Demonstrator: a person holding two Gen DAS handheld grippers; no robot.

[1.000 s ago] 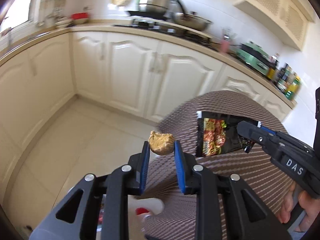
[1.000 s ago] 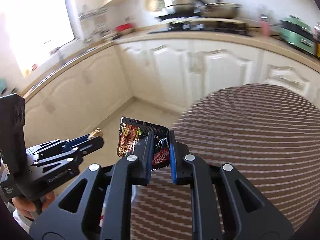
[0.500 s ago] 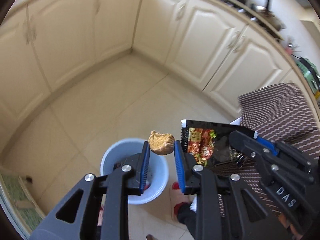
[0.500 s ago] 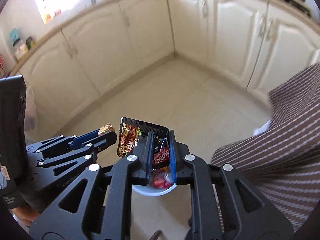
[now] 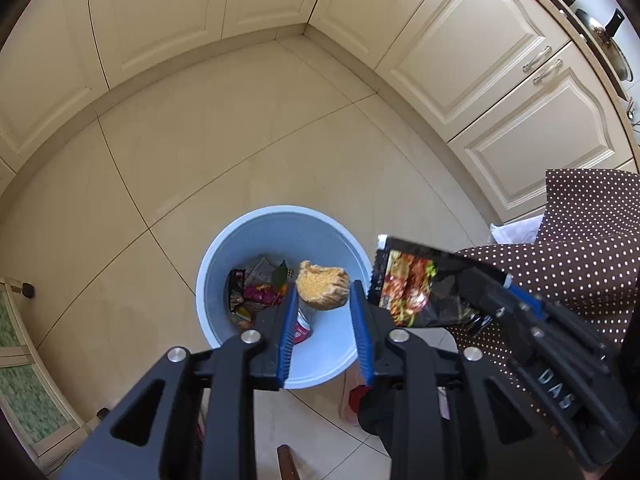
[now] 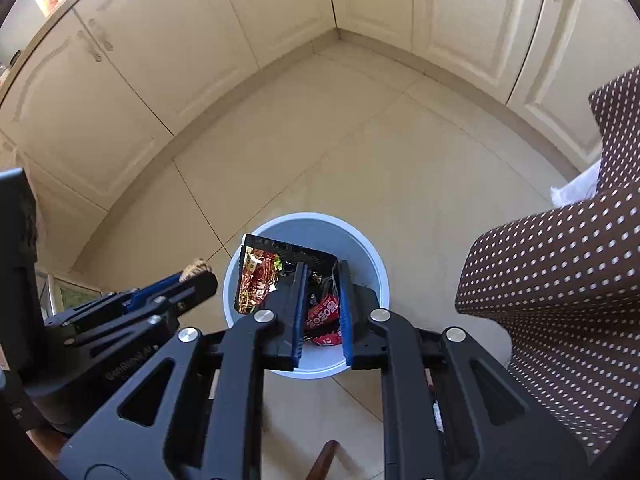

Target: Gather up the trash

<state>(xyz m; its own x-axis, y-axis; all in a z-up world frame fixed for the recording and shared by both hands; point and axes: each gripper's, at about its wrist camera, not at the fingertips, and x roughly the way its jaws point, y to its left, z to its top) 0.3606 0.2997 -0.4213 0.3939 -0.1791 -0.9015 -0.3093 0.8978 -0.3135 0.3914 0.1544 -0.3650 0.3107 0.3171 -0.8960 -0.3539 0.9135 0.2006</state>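
Cream tiled floor w/ cream cabinets behind; brown white-dotted cloth at right. Round pale-blue plastic bin stands on floor, wrappers inside. Left tool over bin, clenched on tan crumpled paper wad. Right tool also above bin, grasping black snack wrapper w/ red food print, held just beside left tool in left wrist view.

Cream cabinets, polka-dot cloth.
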